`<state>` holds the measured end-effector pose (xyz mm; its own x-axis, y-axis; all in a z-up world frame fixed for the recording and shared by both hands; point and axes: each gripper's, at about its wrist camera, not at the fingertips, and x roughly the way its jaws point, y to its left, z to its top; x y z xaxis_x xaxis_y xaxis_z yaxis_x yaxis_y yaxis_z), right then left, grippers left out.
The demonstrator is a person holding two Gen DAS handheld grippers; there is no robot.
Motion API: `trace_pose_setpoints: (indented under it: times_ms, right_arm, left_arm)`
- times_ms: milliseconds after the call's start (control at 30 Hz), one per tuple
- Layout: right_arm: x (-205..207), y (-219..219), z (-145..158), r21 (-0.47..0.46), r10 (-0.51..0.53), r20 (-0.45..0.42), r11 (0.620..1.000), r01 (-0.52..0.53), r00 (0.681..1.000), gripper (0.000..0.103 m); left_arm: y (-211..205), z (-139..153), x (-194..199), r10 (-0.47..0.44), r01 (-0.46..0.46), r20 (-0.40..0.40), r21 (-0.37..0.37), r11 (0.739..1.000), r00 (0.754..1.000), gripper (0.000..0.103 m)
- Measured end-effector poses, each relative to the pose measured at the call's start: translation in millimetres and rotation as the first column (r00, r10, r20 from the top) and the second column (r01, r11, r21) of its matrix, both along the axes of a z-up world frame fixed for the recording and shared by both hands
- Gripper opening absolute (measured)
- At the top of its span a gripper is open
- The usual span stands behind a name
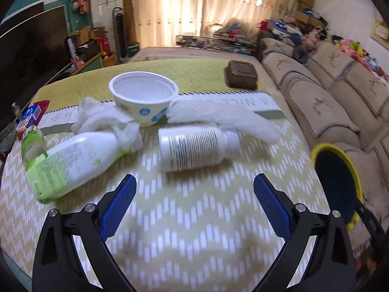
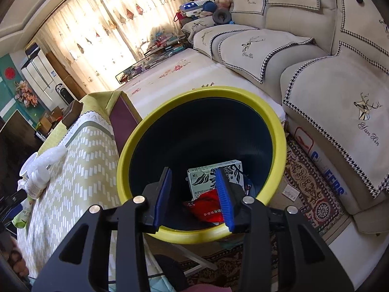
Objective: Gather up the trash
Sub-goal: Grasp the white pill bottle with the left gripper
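In the left wrist view my left gripper (image 1: 194, 182) is open and empty, just short of a white pill bottle (image 1: 194, 147) lying on its side on the table. A green-and-white bottle (image 1: 73, 160) lies to its left with crumpled tissue (image 1: 104, 119) at its neck. A white paper cup (image 1: 144, 97) and a clear plastic wrap (image 1: 226, 119) lie behind. In the right wrist view my right gripper (image 2: 194, 172) is open and empty over the yellow-rimmed bin (image 2: 145, 133), which holds a printed carton (image 2: 206, 175) and a red wrapper (image 2: 206, 206).
A brown box (image 1: 240, 75) sits at the table's far side and a red snack pack (image 1: 34, 114) at its left edge. The bin (image 1: 323, 148) stands right of the table, with a beige sofa (image 2: 328, 85) behind it and a patterned rug (image 2: 311, 185) below.
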<state>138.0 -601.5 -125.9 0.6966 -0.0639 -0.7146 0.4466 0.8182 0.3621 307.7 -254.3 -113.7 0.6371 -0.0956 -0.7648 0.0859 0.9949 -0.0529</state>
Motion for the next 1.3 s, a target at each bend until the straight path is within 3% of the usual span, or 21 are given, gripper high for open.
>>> trace_pose_setpoints:
  times_ms: [233,767,867,933,1133,1300]
  right_arm:
    - [3,-4,-6,0.033,0.003,0.008,0.999,-0.004,1.000,0.039]
    - [2,-9,-14,0.077,0.014,0.015,0.997,-0.015,1.000,0.040]
    - [1,-10,-14,0.080,0.011,0.015,0.997,-0.013,1.000,0.040]
    - [1,-10,-14,0.079,0.011,0.015,0.997,-0.012,1.000,0.040]
    - [-1,-9,-14,0.081,0.015,0.019,0.997,-0.016,1.000,0.040]
    - [-5,-3,-11,0.080,0.027,0.026,0.996,-0.029,0.999,0.040]
  left_arm:
    - [-14,-6,26,0.055,-0.055,0.002,0.008,0.998,0.998,0.096]
    - [-38,-27,60,0.053,-0.053,-0.001,0.064,0.997,0.999,0.096]
    - [-41,-31,65,0.058,-0.058,0.002,0.087,0.995,0.998,0.090]
    - [-38,-33,66,0.056,-0.055,-0.005,0.083,0.995,0.998,0.083]
    - [-28,-33,58,0.040,-0.039,-0.011,0.051,0.998,0.999,0.083]
    - [-13,-30,27,-0.012,0.012,-0.038,0.010,1.000,0.999,0.083]
